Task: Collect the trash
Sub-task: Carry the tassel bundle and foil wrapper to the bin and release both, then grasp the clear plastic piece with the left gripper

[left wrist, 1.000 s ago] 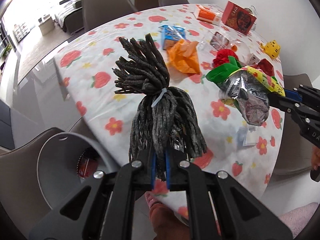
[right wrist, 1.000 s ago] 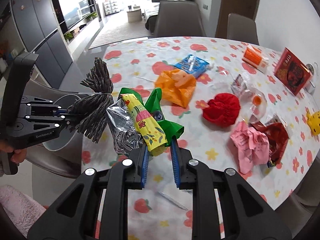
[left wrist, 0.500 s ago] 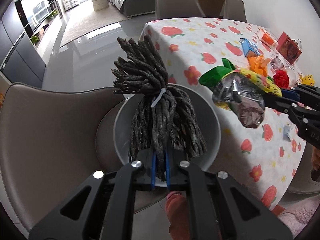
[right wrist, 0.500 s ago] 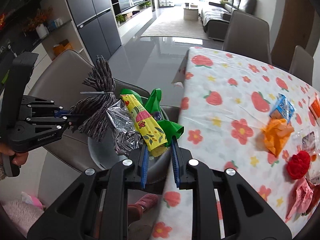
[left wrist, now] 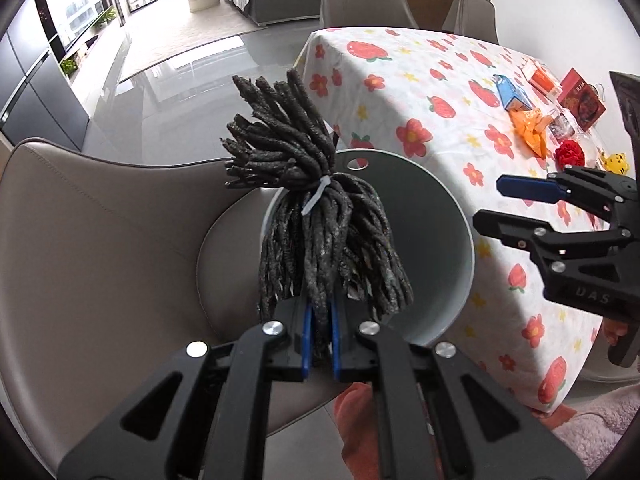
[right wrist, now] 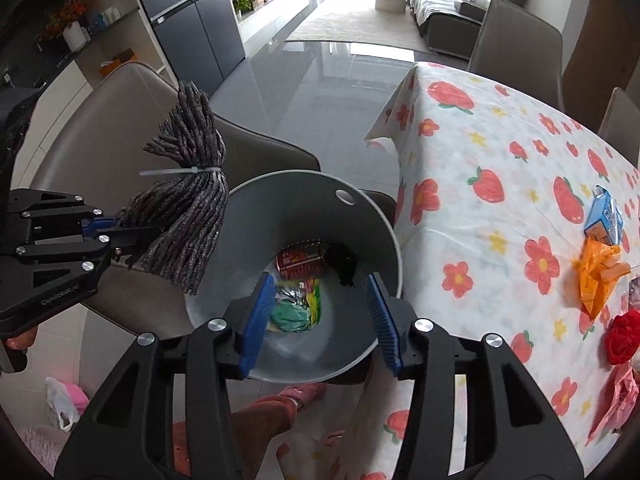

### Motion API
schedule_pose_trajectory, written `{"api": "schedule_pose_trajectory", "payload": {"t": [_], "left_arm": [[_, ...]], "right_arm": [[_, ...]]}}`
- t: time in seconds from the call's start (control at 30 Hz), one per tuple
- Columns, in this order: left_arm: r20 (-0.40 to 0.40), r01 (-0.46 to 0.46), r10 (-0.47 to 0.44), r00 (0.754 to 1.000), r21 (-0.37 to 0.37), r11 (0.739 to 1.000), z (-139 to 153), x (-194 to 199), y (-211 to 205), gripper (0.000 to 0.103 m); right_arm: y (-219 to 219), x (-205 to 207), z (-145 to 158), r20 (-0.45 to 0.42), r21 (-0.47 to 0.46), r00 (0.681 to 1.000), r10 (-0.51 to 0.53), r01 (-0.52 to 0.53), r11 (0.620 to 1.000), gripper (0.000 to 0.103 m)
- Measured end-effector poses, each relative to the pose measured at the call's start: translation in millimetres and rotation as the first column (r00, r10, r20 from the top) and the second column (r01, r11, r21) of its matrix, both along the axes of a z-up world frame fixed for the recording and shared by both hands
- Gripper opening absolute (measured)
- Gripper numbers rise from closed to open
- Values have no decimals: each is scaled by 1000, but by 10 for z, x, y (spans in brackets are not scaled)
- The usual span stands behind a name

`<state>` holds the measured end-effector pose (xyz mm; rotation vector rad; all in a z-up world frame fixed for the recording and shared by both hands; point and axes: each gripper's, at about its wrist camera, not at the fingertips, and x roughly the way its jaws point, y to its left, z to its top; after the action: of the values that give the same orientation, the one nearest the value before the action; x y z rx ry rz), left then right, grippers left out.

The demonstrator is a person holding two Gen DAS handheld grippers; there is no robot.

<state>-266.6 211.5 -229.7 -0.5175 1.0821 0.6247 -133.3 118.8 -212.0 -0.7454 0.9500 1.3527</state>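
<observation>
- The left gripper [left wrist: 320,344] is clamped on the lower strands of a dark grey mop head [left wrist: 316,216], a bundle of cords bound by a white zip tie [left wrist: 316,198].
- In the right wrist view the same left gripper [right wrist: 120,236] sits at the left of the scene, holding the mop head [right wrist: 188,208] over the near-left rim of the grey bin [right wrist: 360,248].
- The right gripper [right wrist: 320,316] has its blue-padded jaws spread wide with nothing between them, poised above the mouth of the bin.
- In the left wrist view the right gripper [left wrist: 504,204] reaches in from the right, its fingers parted, just beside the bin [left wrist: 440,240].
- The bin stands on the seat of a grey chair [left wrist: 100,240], close against the edge of the table [right wrist: 500,208] with its strawberry-and-flower cloth.
- Inside the bin lie a red can [right wrist: 300,260], a dark object [right wrist: 346,266] beside it, and a blurred bundle of green, yellow and silver wrappers [right wrist: 296,308] nearer the gripper.
- On the table to the right remain an orange wrapper [right wrist: 600,280], a blue carton [right wrist: 604,216] beyond it, a red crumpled piece [right wrist: 622,338] and a pink wrapper [right wrist: 616,404] nearest the camera.
- Far on the table, the left wrist view shows a red box [left wrist: 582,98], an orange-and-white pack [left wrist: 540,76] and a small yellow toy [left wrist: 616,160].
</observation>
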Motion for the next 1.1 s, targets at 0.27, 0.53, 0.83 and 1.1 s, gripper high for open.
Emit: {"api": "schedule_pose_trajectory", "payload": {"t": [0.27, 0.53, 0.83, 1.1], "left_arm": [[1, 116, -116, 993, -12, 993, -97, 323, -59, 9], [-32, 215, -217, 976, -51, 975, -259, 632, -173, 41], [-24, 283, -283, 959, -26, 959, -177, 924, -308, 62], [12, 416, -416, 909, 11, 909, 29, 1422, -623, 62]], "right_arm": [[-292, 259, 212, 37, 30, 994, -106, 105, 994, 52], [-697, 537, 322, 61, 45, 970, -236, 233, 971, 53], [-1123, 782, 444, 65, 72, 932, -356, 352, 933, 53], [-1636, 1018, 575, 67, 95, 869, -490, 483, 870, 53]]}}
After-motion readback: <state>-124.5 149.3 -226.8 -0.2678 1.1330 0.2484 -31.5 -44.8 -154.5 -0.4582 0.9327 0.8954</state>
